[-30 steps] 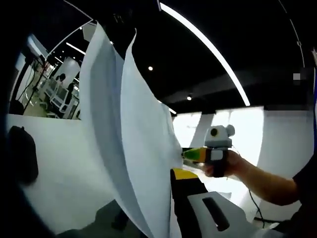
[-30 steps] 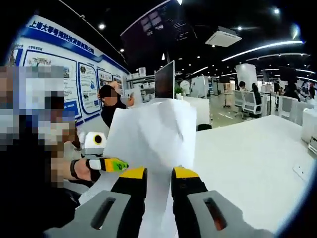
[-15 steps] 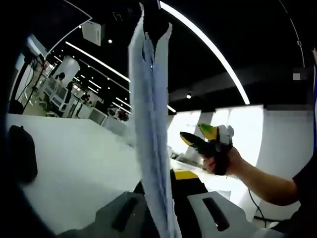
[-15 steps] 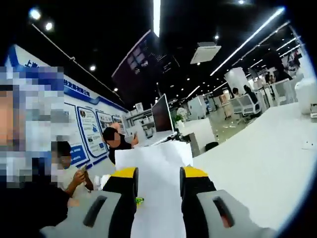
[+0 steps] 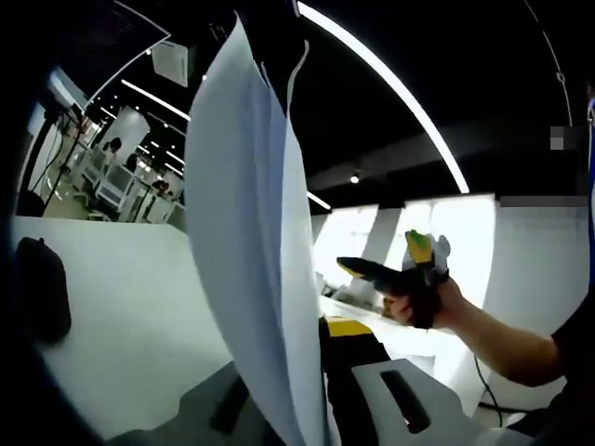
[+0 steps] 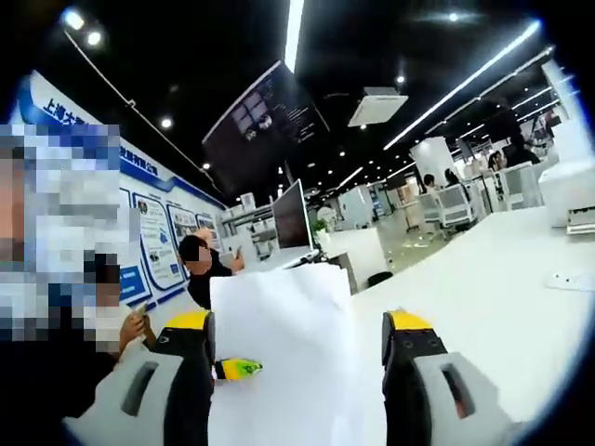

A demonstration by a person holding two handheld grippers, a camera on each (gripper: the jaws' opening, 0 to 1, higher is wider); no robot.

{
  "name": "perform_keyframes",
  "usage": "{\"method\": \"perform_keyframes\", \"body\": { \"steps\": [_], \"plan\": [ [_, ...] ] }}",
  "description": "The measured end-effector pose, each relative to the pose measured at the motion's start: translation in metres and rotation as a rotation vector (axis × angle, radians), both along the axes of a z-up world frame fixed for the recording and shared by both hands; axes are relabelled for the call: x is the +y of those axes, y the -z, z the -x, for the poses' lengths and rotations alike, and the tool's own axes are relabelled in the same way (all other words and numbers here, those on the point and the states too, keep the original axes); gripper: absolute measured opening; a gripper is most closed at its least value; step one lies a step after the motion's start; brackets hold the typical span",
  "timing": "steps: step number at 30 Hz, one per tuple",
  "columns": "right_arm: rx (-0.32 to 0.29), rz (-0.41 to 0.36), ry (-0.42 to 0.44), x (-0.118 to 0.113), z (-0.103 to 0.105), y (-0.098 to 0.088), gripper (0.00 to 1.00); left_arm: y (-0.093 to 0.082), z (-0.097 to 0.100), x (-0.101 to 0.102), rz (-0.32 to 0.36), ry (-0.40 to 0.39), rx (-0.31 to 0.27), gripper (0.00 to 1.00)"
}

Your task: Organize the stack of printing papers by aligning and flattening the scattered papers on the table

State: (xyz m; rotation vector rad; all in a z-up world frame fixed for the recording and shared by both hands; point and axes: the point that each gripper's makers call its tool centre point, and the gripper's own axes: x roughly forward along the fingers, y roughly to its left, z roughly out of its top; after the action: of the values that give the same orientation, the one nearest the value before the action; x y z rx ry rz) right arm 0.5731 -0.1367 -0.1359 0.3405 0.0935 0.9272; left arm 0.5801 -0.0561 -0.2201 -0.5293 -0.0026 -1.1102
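Note:
A stack of white printing papers (image 5: 251,242) stands upright and edge-on in the left gripper view, its sheets fanned slightly at the top. My left gripper (image 5: 305,333) is shut on its lower part; the paper hides one jaw. In the right gripper view the same papers (image 6: 279,334) rise broadside between the jaws of my right gripper (image 6: 299,325), which stand wide apart and do not touch them. From the left gripper view, the right gripper (image 5: 383,258) hangs open in a hand, to the right of the stack. The left gripper's green-yellow tip (image 6: 237,369) pokes out beside the sheet.
The white table (image 5: 121,279) spreads below, with a black object (image 5: 42,288) at its left. A socket plate (image 6: 565,279) lies on the table (image 6: 483,297) to the right. A monitor (image 6: 291,216) and a person in black (image 6: 200,269) are behind.
My right gripper has let go of the stack's edge, drawn away from it and opened wide. The papers, still clamped by the left gripper, have turned and fanned a little.

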Motion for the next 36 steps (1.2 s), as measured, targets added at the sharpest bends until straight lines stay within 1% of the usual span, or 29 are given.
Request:
{"method": "perform_keyframes", "body": {
  "steps": [1, 3, 7, 13, 24, 29, 36],
  "plan": [
    [-0.002, -0.015, -0.003, 0.001, 0.002, -0.002, 0.80, 0.000, 0.000, 0.000, -0.001, 0.000, 0.000, 0.06],
    [-0.001, -0.019, 0.001, 0.003, 0.002, -0.003, 0.84, 0.000, -0.001, 0.000, -0.002, -0.002, 0.001, 0.06],
    [-0.011, 0.006, 0.035, 0.003, 0.003, 0.000, 0.90, 0.001, -0.001, 0.000, -0.004, -0.003, 0.004, 0.06],
    [-0.018, 0.027, 0.081, -0.001, 0.008, 0.004, 0.90, 0.001, -0.002, 0.000, -0.009, -0.007, 0.002, 0.07],
    [-0.047, 0.033, 0.130, -0.008, 0.023, -0.002, 0.90, 0.001, -0.002, 0.000, -0.008, -0.008, 0.003, 0.07],
    [-0.051, 0.035, 0.144, -0.024, 0.018, -0.007, 0.90, 0.001, -0.002, 0.000, -0.008, -0.007, 0.001, 0.07],
    [-0.071, 0.044, 0.157, -0.032, 0.024, -0.013, 0.90, 0.001, -0.001, 0.000, -0.008, -0.006, 0.001, 0.07]
  ]
}}
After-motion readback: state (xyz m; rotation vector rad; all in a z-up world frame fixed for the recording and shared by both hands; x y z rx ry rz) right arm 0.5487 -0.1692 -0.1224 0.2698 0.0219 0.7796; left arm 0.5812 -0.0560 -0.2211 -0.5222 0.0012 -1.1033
